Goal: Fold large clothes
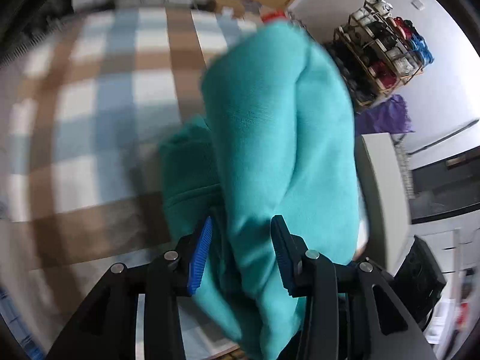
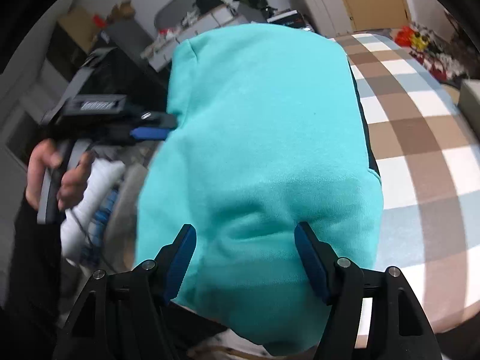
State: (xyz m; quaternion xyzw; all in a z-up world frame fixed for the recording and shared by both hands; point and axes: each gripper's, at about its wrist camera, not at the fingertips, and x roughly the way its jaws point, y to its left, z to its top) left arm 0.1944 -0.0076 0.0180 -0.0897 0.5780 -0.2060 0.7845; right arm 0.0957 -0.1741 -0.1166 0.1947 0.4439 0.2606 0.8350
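A folded turquoise garment is bunched thick and lifted off the checked bed. My left gripper has its jaws around one side of the bundle, the blue pads pressing into the cloth. My right gripper has its jaws wide around the other side of the same turquoise garment, with cloth filling the gap. In the right wrist view the left gripper shows at the garment's left edge, held by a hand.
A bed with a brown, blue and white checked cover lies under and left of the garment; it also shows in the right wrist view. A shelf rack of bags, a purple cloth and white furniture stand at the right.
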